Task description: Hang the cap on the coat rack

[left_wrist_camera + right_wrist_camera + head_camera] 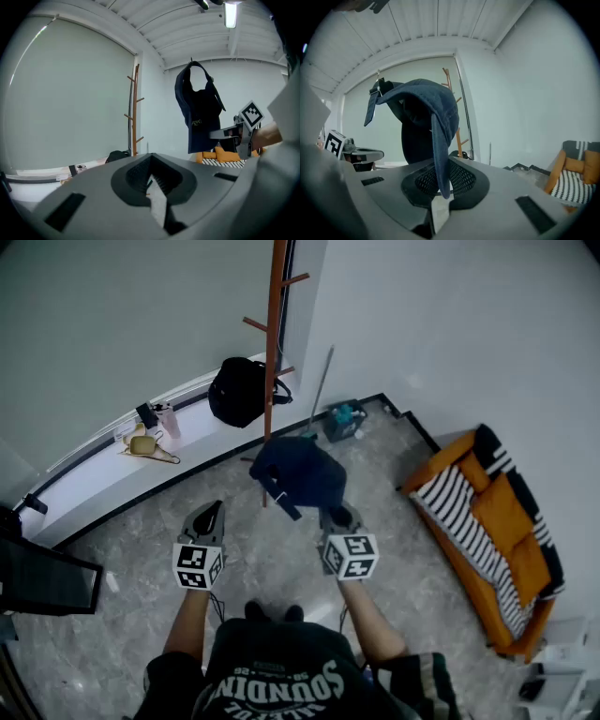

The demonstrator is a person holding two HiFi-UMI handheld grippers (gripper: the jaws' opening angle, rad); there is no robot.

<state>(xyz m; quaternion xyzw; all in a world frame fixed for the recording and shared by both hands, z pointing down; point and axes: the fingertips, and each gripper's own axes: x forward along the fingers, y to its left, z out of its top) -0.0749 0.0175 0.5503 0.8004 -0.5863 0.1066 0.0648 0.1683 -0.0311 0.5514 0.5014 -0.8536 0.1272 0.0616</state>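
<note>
jaws on my right gripper (443, 180) are pinching the brim of the dark blue cap (423, 105). the brim runs down into the dark recess between the pads, and the crown stands up above them with its back strap dangling to one side. jaws on my left gripper (151, 180) are pressed together at their tips with nothing between them, and that gripper is well apart from the cap.

in the head view the cap is held out in front of me, between my two arms and the wooden coat rack (273, 343), and it covers the foot of the pole. it is on none of the pegs, which stick out higher up the pole.

as for containers, a black backpack (242, 390) sits on the white window ledge (103, 474) just beside the rack, and i cannot tell what is inside it. a small teal box (344, 420) stands on the floor in the corner next to a thin leaning stick, contents too small to make out. an orange sofa (506, 521) with a striped cover stands along the wall to my right.
</note>
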